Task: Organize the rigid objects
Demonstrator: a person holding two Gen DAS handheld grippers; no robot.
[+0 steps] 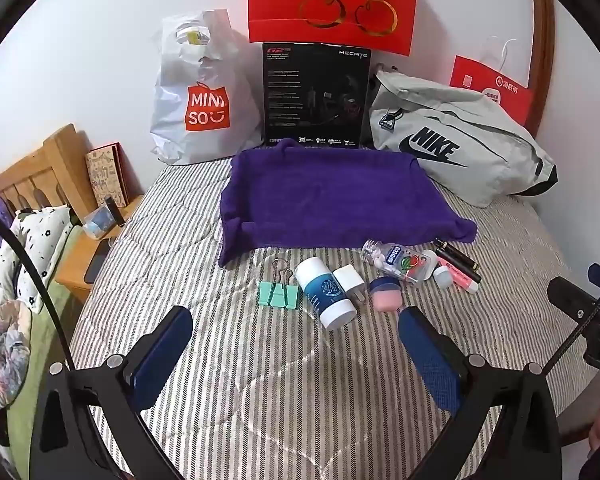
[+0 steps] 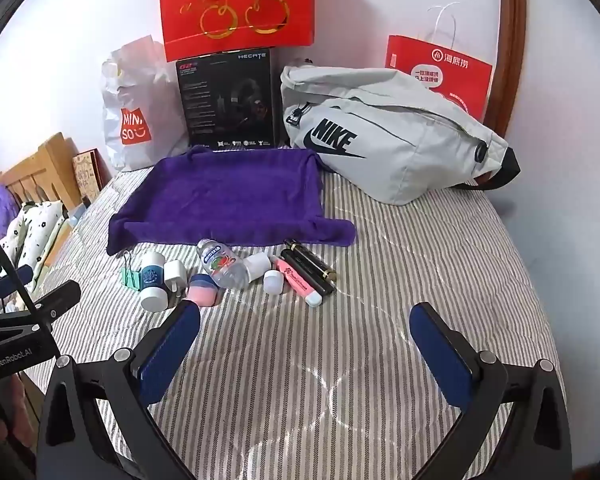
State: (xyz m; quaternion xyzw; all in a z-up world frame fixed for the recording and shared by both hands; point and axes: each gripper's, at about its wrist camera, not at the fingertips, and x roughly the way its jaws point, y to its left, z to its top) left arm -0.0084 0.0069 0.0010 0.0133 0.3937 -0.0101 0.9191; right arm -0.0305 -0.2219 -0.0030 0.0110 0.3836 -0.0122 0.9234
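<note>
starting condition, as judged from the layout: no item has been sorted yet, and the purple towel tray [image 1: 332, 196] on the striped bed [image 1: 260, 380] holds nothing; the task's rigid objects lie in a loose row on the bedcover just in front of the tray's near edge; from the left wrist view, left to right, these are a green binder clip [image 1: 278, 292], a white and blue tube [image 1: 326, 294], a white charger plug [image 1: 350, 280] touching the tube, a pink jar [image 1: 386, 294], a clear candy bottle [image 1: 396, 262], a small white jar [image 1: 444, 276], a pink highlighter [image 1: 462, 278] and black pens [image 1: 456, 256] at the far right.

left gripper [image 1: 296, 332]: jaws wide apart and holding nothing, poised low over the bed, near the tube and the pink jar, not touching either; right gripper [image 2: 304, 330]: jaws likewise wide and holding nothing, aimed forward over bare bedcover, near the highlighter end of the row; both tools sit level and point toward the wall, side by side.

next move, as a judgement: advance one gripper to a single item, most readily the tube or the pink jar for the left; align the jaws across its short axis; the tube and plug touch, so approach from the free side to avoid dragging the plug; the soft bedcover may let round items roll.
</note>
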